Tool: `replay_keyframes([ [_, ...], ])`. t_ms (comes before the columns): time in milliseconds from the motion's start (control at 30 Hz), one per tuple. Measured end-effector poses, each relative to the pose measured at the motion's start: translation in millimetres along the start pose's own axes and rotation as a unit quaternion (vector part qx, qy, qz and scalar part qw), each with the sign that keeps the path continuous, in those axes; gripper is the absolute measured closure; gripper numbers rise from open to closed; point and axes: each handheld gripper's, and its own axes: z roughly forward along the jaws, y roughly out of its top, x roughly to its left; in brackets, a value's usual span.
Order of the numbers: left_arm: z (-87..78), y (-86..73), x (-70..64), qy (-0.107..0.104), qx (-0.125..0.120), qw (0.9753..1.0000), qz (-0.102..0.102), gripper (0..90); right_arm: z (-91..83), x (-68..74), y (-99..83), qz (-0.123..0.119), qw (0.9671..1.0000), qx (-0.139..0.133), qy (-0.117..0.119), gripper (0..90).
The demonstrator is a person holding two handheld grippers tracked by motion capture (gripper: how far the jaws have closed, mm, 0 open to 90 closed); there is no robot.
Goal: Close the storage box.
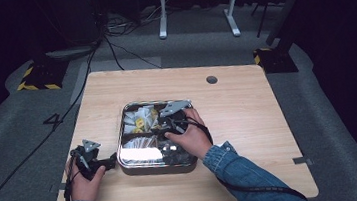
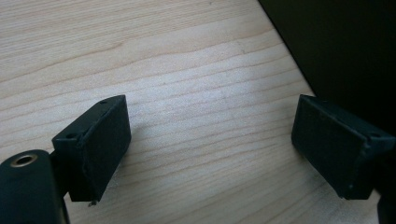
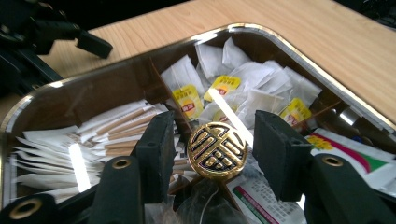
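Gold knob on the clear tin lid sits between the right tool's open jaws; left tool gapes empty.

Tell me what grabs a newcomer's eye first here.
A round gold knob with a cut-out emblem sits between the right gripper's open jaws, at the middle of a shiny square metal tray. Behind it lie yellow-tagged white tea bags. The left gripper rests open over the pale wooden table.

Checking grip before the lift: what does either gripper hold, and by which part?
Nothing is held. The right gripper has open jaws either side of the tray's gold knob, not touching. The left gripper is open over bare table.
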Motion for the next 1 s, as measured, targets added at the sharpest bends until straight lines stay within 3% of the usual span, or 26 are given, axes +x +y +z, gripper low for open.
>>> replay_keyframes([
  [367,0.0,0.0,0.1,0.000,0.000,1.0000,0.001,12.3,-49.0,-11.2,8.5,0.020,0.9993,-0.033,0.006,46.4],
  [733,-0.5,-0.9,-0.3,-0.001,-0.001,1.0000,0.001,12.3,-98.6,-30.1,-4.1,0.029,0.9985,-0.043,-0.016,45.7],
  [1000,-2.6,-3.0,3.3,-0.012,0.000,0.9998,0.017,12.4,-132.0,-40.2,-15.4,0.024,0.9984,-0.042,-0.029,45.3],
])
